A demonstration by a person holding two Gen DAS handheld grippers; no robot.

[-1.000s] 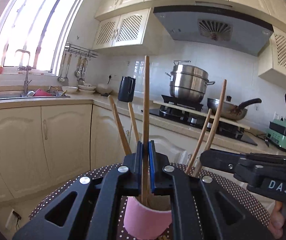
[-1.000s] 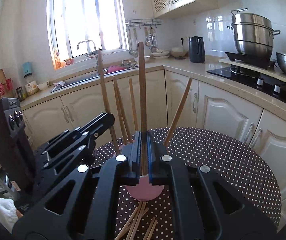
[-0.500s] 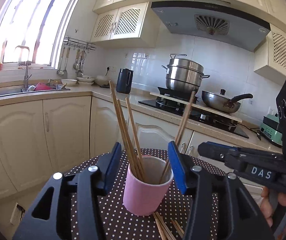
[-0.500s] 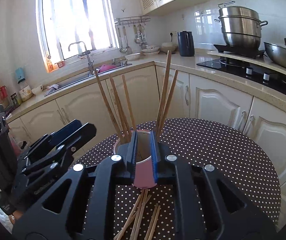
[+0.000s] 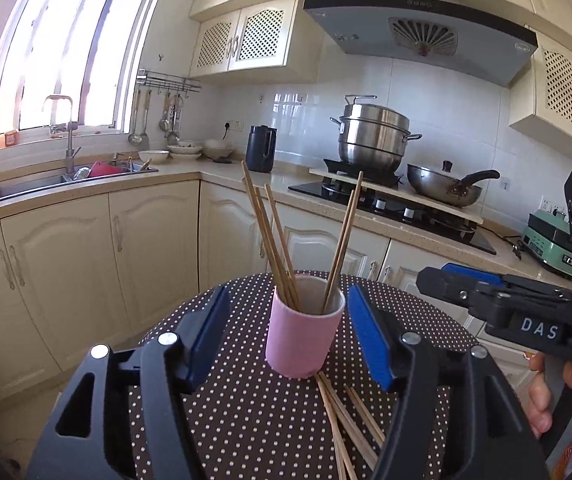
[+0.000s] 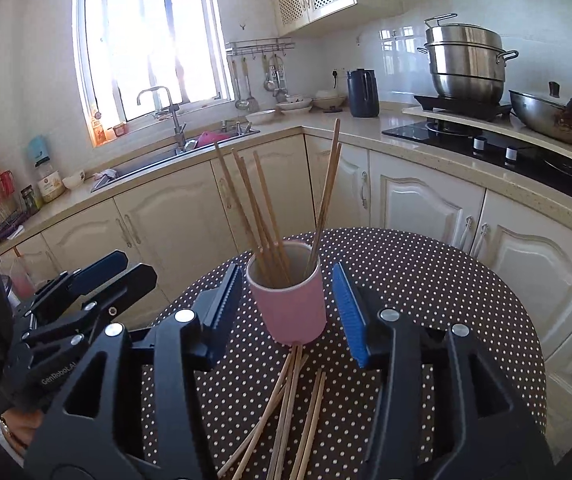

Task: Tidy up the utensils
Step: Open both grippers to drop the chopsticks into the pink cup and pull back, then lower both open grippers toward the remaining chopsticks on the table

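I read both wrist views. Left hand-held gripper [image 5: 289, 332]: jaws wide apart, empty, flanking pink cup [image 5: 303, 330] without touching. Right hand-held gripper [image 6: 287, 308]: jaws likewise apart, empty, either side of same cup. Cup upright on dotted desk [image 6: 425, 280], standing chopsticks [image 6: 262, 208] inside leaning to 11 and 1 o'clock. Loose chopsticks [image 6: 286, 408] flat on desk at cup's 6 o'clock. Right view alone shows five standing sticks; left view shows four. Left view alone shows green appliance [image 5: 549, 240] at 3 o'clock.
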